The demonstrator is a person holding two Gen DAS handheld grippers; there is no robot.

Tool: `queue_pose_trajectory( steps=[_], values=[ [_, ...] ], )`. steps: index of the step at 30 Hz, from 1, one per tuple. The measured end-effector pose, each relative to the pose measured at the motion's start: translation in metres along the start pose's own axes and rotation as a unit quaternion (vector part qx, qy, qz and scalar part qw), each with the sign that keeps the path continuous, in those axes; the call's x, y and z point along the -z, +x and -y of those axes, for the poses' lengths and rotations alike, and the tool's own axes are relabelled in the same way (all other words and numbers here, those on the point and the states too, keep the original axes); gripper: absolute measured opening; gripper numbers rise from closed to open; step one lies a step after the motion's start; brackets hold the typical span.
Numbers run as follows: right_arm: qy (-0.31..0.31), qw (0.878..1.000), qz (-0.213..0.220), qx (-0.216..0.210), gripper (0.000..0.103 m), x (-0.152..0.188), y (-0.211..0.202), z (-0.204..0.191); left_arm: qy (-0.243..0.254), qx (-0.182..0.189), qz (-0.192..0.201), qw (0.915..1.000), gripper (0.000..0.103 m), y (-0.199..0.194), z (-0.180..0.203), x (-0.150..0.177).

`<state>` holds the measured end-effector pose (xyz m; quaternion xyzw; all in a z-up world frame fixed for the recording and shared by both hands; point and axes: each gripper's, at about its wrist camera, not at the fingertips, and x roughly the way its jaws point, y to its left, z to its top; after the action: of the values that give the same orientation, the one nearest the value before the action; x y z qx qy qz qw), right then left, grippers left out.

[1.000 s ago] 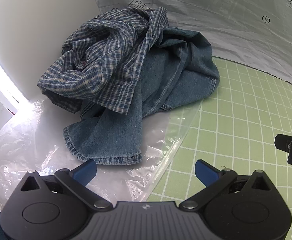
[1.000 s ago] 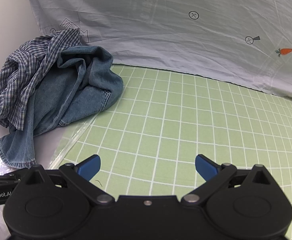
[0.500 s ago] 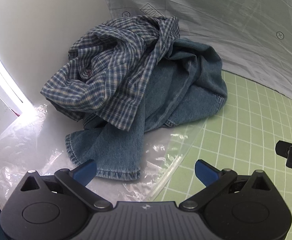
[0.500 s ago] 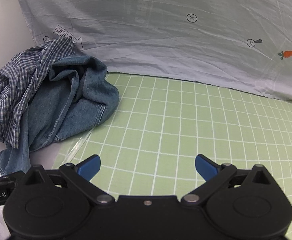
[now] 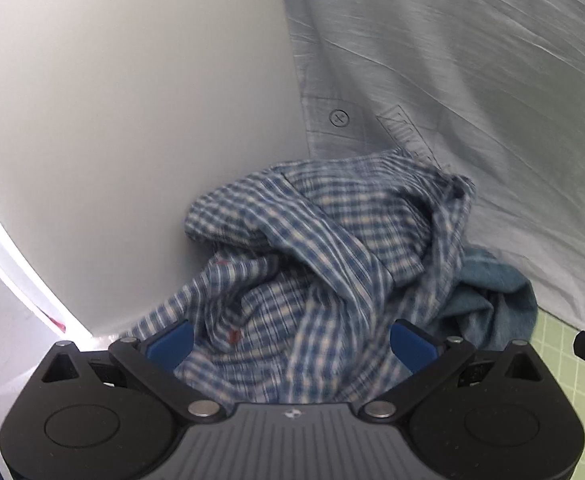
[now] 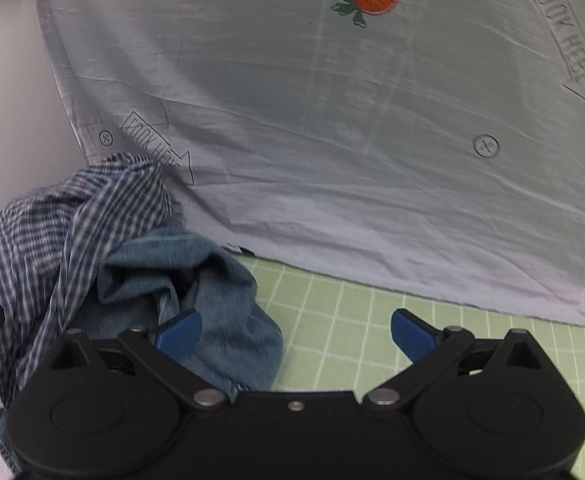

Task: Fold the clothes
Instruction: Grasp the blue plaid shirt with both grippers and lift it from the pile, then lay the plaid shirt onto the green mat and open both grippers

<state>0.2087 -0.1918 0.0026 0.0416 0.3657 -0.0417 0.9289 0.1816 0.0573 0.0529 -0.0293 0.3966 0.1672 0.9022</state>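
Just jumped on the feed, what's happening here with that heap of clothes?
A person holding two grippers is starting to fold clothes. The left gripper is open and pushed right up to the checked shirt, with fabric between its fingers but nothing gripped. The right gripper is open too, one finger over the jeans, the other over the green mat. The shirt lies crumpled on top of the jeans, against the grey sheet. Nothing is lifted or folded yet.

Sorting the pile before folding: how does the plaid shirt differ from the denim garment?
The plaid shirt is blue-and-white checked and looks thin; the denim garment is plain blue and looks thicker. The plaid shirt drapes on top, against the white wall; the denim garment lies beneath, spilling onto the green grid mat. Both are crumpled, unfolded, in one heap.
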Motion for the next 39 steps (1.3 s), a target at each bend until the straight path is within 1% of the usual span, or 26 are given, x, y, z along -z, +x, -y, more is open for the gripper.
queue_pose_trajectory(
  steps=[2,4,7,10,12,13,14,15,16,17,18,20,21,23,25,28,31,34,36,39],
  values=[
    [0.001,1.000,0.009,-0.020,0.102,-0.022,0.019,-0.015,-0.016,-0.007,0.004,0.9998,0.103,0.020,-0.009,-0.016],
    [0.003,0.999,0.019,-0.042,0.102,-0.044,0.039,-0.032,-0.032,0.006,0.002,0.9995,0.103,0.039,-0.017,-0.029],
    [-0.010,0.995,0.030,-0.090,0.102,-0.066,0.067,-0.064,-0.052,0.028,-0.005,0.9983,0.102,0.066,-0.028,-0.041],
    [-0.031,0.992,0.015,-0.123,0.099,-0.077,0.091,-0.094,-0.060,0.053,-0.013,0.9967,0.093,0.082,-0.031,-0.041],
    [-0.052,0.990,0.000,-0.129,0.089,-0.075,0.103,-0.110,-0.067,0.068,-0.012,0.9954,0.082,0.084,-0.031,-0.040],
    [-0.061,0.990,-0.004,-0.131,0.085,-0.073,0.106,-0.115,-0.070,0.075,-0.011,0.9947,0.078,0.085,-0.031,-0.039],
    [-0.066,0.989,-0.007,-0.134,0.077,-0.070,0.107,-0.117,-0.069,0.082,-0.011,0.9942,0.070,0.086,-0.029,-0.038],
    [-0.069,0.988,-0.011,-0.138,0.062,-0.067,0.107,-0.118,-0.066,0.090,-0.009,0.9937,0.060,0.086,-0.028,-0.038],
    [-0.073,0.987,-0.014,-0.143,0.050,-0.063,0.107,-0.118,-0.059,0.096,-0.007,0.9936,0.055,0.084,-0.025,-0.038],
    [-0.078,0.987,-0.009,-0.143,0.027,-0.060,0.104,-0.118,-0.052,0.102,-0.004,0.9935,0.047,0.083,-0.023,-0.038],
    [-0.085,0.986,-0.001,-0.141,0.016,-0.057,0.100,-0.116,-0.047,0.102,-0.001,0.9937,0.038,0.079,-0.021,-0.037],
    [-0.103,0.985,0.021,-0.134,0.004,-0.052,0.089,-0.111,-0.047,0.100,0.006,0.9939,0.025,0.071,-0.020,-0.037],
    [-0.106,0.985,0.032,-0.129,0.003,-0.050,0.082,-0.105,-0.048,0.102,0.009,0.9936,0.020,0.065,-0.020,-0.036],
    [-0.102,0.986,0.050,-0.124,0.002,-0.045,0.064,-0.092,-0.050,0.112,0.018,0.9923,0.016,0.051,-0.019,-0.034],
    [-0.094,0.987,0.067,-0.113,0.002,-0.039,0.045,-0.075,-0.042,0.121,0.032,0.9913,0.015,0.033,-0.014,-0.032],
    [-0.090,0.987,0.097,-0.089,0.002,-0.020,0.006,-0.050,-0.016,0.141,0.049,0.9887,0.014,0.001,-0.002,-0.024],
    [-0.077,0.989,0.118,-0.053,0.002,0.003,-0.033,-0.019,0.007,0.174,0.050,0.9835,0.013,-0.031,0.018,-0.009],
    [-0.046,0.990,0.131,-0.012,0.002,0.031,-0.076,0.024,0.038,0.207,0.050,0.9763,0.013,-0.066,0.046,0.013],
    [-0.024,0.990,0.139,0.022,0.002,0.051,-0.103,0.057,0.059,0.233,0.045,0.9696,0.013,-0.090,0.067,0.030],
    [0.020,0.986,0.145,0.081,0.002,0.083,-0.147,0.114,0.097,0.279,0.027,0.9550,0.013,-0.124,0.109,0.070]
  ],
)
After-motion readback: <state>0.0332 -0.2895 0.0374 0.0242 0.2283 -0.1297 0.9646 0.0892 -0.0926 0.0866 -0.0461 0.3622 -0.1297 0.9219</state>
